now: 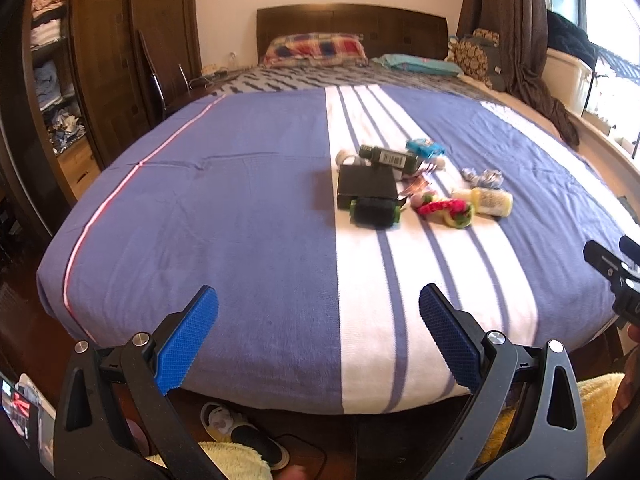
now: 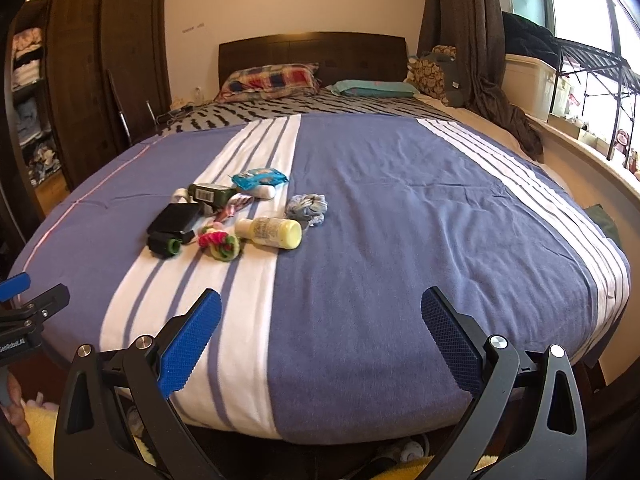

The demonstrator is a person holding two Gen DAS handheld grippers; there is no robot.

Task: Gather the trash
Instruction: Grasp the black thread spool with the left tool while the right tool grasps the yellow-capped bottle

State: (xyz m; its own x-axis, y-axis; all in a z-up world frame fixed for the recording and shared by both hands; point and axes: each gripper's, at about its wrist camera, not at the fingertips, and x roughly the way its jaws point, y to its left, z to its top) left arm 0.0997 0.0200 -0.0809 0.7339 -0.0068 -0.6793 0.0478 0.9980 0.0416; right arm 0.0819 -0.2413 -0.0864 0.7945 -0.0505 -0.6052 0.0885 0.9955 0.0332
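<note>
Bed has a blue-and-white striped blanket; ahead-left of the right claw sit a yellow bottle, black box, blue packet and other bits.

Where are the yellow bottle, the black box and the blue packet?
Yellow bottle (image 2: 269, 232): right wrist view, on its labelled side.
Black box (image 1: 366, 185): left wrist view, on its flat top.
Blue packet (image 2: 260, 178): right wrist view, on its printed face.
</note>
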